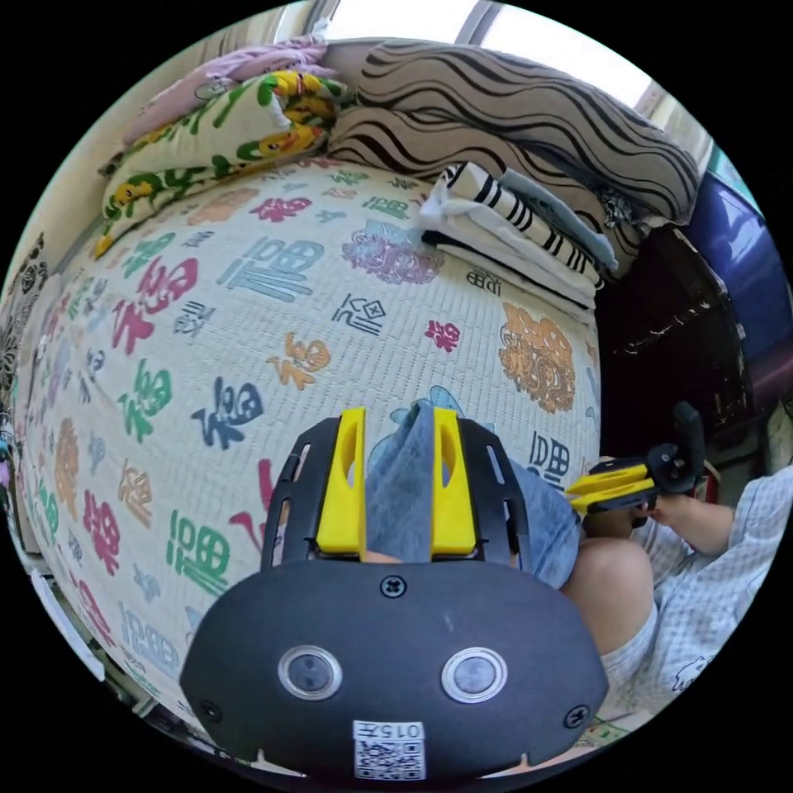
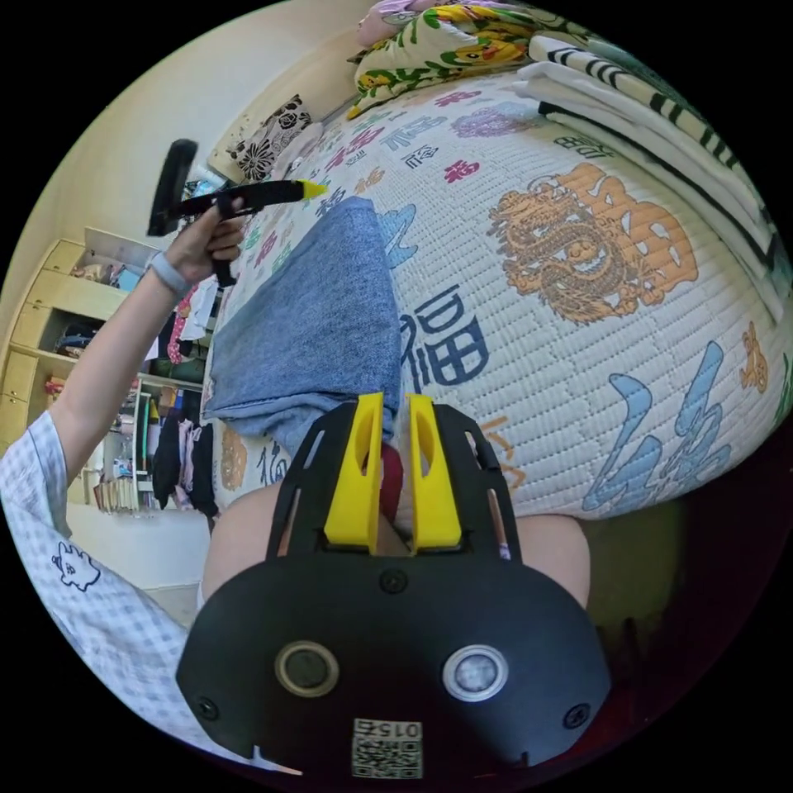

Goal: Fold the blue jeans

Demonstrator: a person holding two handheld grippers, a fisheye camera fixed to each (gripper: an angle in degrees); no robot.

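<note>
The left tongs (image 1: 399, 479) are clamped on a fold of the jeans (image 1: 529, 529), which lie folded at the bed's (image 1: 248, 330) near edge. Right of them a stack of clothes (image 1: 512, 239) sits on the bed. The right tongs (image 2: 390, 462) are nearly together, at the jeans' hem; whether they grip cloth I cannot tell

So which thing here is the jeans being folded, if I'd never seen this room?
Start at the bed with the cream mat printed in coloured characters. On its near edge lies the blue jeans, a plain faded-denim bundle, far from the striped stack of clothes. It is the one unpatterned blue thing, and the left gripper pinches it.
</note>
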